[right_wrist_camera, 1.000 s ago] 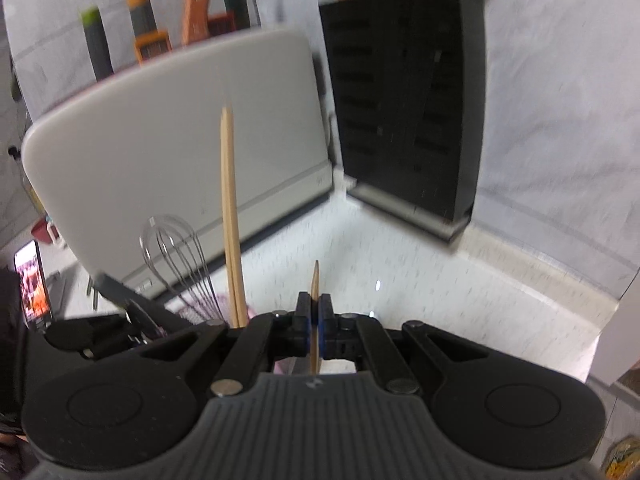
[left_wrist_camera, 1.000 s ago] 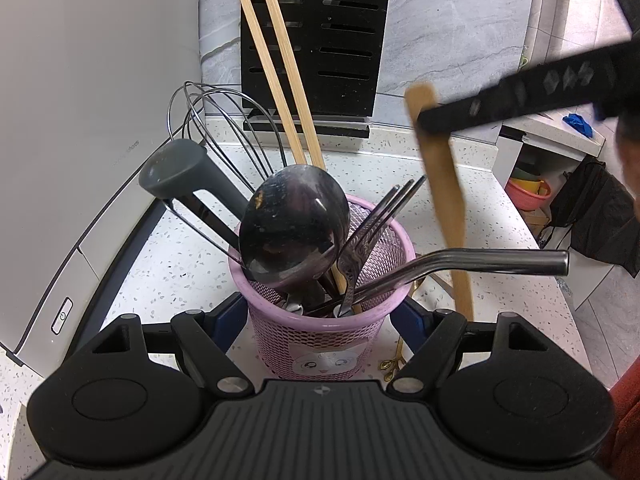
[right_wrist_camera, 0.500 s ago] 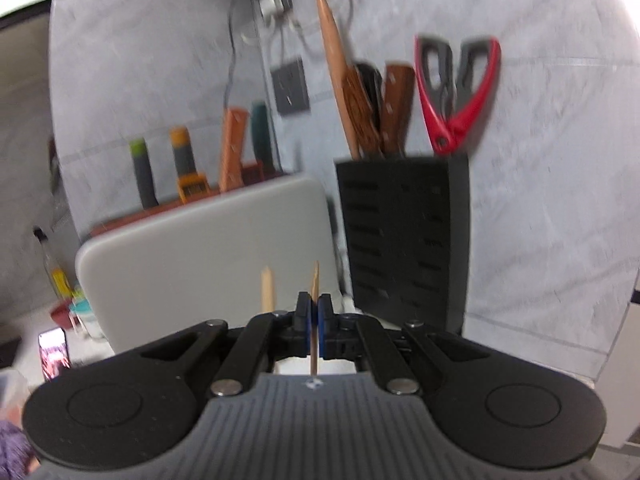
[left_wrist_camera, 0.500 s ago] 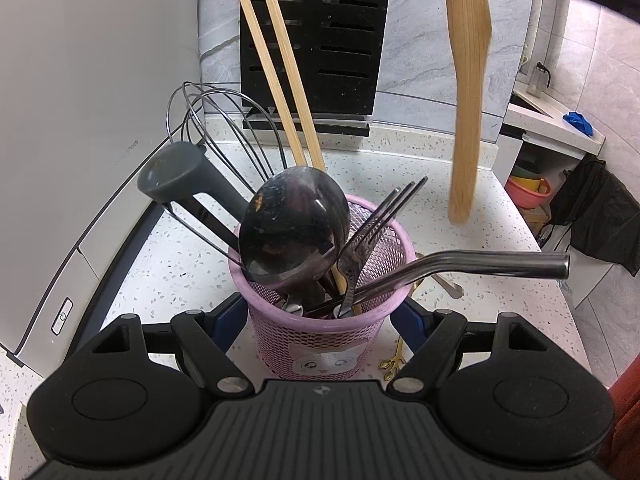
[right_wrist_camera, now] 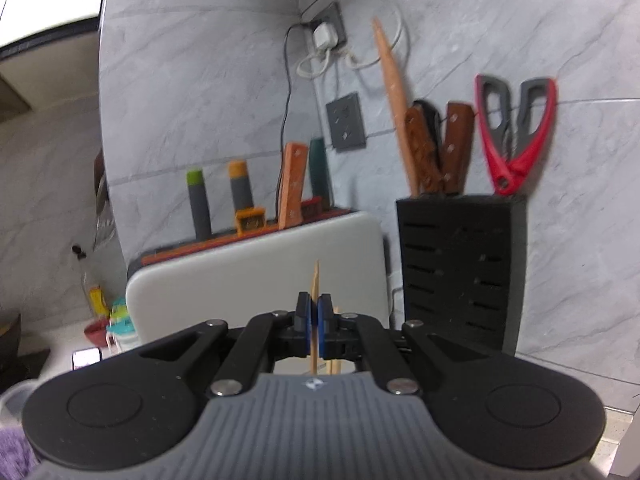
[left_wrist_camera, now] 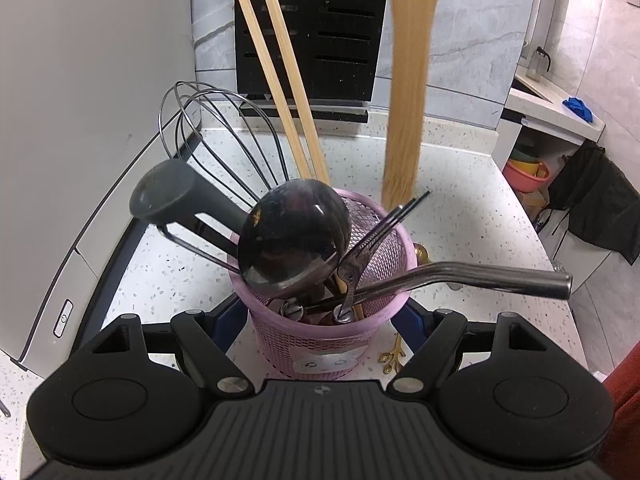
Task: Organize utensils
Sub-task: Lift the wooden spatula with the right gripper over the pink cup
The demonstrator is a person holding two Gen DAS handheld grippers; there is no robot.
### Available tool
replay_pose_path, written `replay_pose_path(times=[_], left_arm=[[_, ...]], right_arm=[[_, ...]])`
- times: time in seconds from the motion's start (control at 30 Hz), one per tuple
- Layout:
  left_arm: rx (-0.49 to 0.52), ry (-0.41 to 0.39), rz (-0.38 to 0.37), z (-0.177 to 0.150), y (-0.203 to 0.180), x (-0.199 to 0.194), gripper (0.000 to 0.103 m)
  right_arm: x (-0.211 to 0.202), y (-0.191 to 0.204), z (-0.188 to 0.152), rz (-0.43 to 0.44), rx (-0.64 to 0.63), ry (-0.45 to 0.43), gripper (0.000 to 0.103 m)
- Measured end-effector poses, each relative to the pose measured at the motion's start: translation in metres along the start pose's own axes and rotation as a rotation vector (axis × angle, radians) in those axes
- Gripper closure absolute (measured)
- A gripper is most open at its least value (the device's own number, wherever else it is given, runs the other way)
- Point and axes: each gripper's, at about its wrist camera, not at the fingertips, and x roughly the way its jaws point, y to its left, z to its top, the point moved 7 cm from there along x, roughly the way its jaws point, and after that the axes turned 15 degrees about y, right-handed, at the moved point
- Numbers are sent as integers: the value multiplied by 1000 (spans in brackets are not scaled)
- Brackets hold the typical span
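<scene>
A pink plastic mesh utensil basket (left_wrist_camera: 326, 330) stands on a white speckled countertop (left_wrist_camera: 460, 184), held between the wide-set fingers of the left gripper (left_wrist_camera: 320, 320), which grasp its sides at 9 and 3 o'clock. The basket is crowded: a large dark metal ladle (left_wrist_camera: 294, 236) faces the camera, a wire whisk with a grey handle (left_wrist_camera: 188, 196) leans out toward 10 o'clock, two pale wooden chopsticks (left_wrist_camera: 280, 72) rise toward 12, metal forks (left_wrist_camera: 380, 228) point to 1, and a bent steel handle (left_wrist_camera: 472, 276) juts toward 3.

The right gripper (right_wrist_camera: 314, 320) is clenched tight on a flat light wooden spatula (left_wrist_camera: 408, 80), seen edge-on between its blue pads. A second ago this spatula stood low at the basket's 3 o'clock side, outside it; it has since been lifted and now hangs upright, blurred, its lower end just above the basket's far rim at 1 o'clock. It looks ready to be lowered in among the other utensils. A small gold utensil (left_wrist_camera: 394, 354) lies on the counter beside the basket, at 4 o'clock.
</scene>
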Motion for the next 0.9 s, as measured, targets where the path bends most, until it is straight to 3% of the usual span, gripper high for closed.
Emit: replay_pose_path(times=[0.5, 0.9], left_arm=[[-6, 43, -2, 5, 1, 3, 13], [-6, 45, -1, 5, 1, 3, 13]], right_arm=[[28, 7, -36, -24, -88, 127, 103], [49, 0, -66, -4, -76, 309, 103]])
